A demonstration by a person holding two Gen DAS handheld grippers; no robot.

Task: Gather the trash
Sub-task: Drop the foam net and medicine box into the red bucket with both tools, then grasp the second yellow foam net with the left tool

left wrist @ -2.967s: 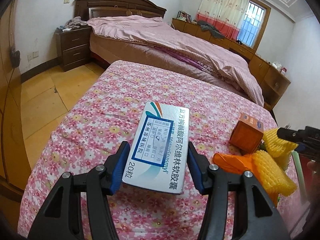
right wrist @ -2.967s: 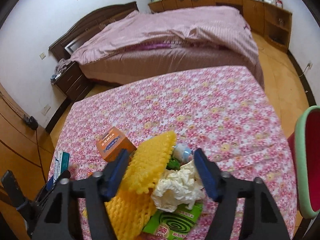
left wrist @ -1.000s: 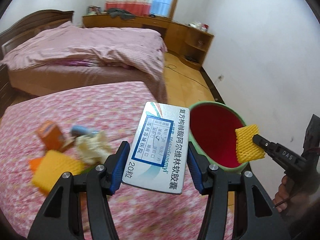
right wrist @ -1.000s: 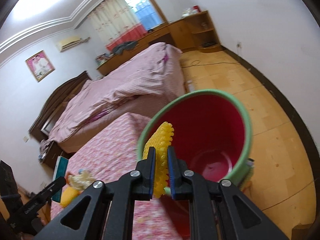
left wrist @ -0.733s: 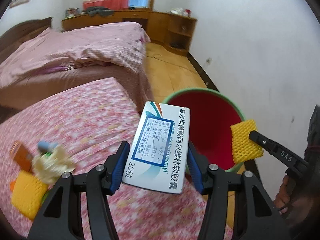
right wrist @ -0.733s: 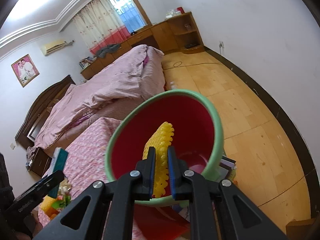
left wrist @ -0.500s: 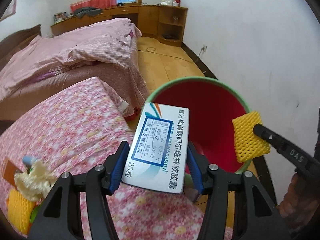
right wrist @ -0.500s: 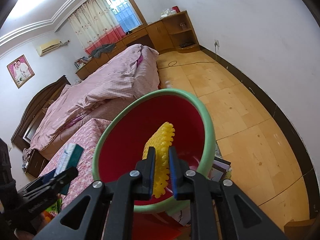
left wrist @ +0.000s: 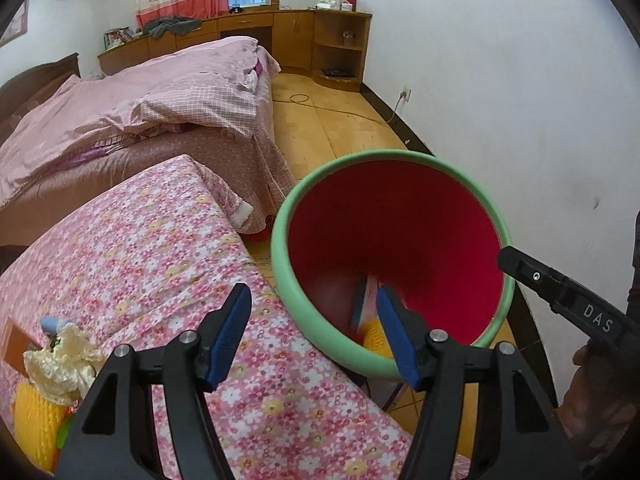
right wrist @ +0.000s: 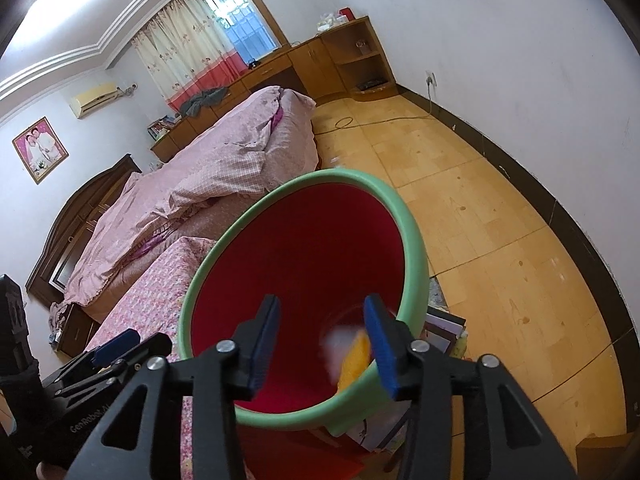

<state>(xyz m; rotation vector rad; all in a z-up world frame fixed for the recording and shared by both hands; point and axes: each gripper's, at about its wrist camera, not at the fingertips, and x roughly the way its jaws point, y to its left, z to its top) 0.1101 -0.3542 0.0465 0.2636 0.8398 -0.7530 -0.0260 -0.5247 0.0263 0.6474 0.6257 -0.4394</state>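
A red bin with a green rim [left wrist: 460,176] stands beside the floral-covered table [left wrist: 160,248]. My left gripper [left wrist: 312,336] hangs over the bin's near edge, its jaws opening with nothing pressed between them. The white and blue medicine box [left wrist: 365,300] is a blur falling inside the bin, beside a yellow foam net [left wrist: 376,334]. My right gripper [right wrist: 322,344] is over the same bin [right wrist: 416,248], its jaws opening too. The yellow foam net [right wrist: 354,356] and the blurred box [right wrist: 336,340] drop below it.
On the table's left end lie crumpled tissue [left wrist: 60,360], another yellow foam net [left wrist: 32,420], an orange box [left wrist: 16,344] and a small blue item [left wrist: 52,324]. A bed [left wrist: 160,92] stands behind. A stack of books [right wrist: 444,328] sits under the bin, near the wall.
Both grippers swung from the table to the bin and opened. The medicine box left the left jaws and the yellow foam net left the right jaws; both fall into the bin.
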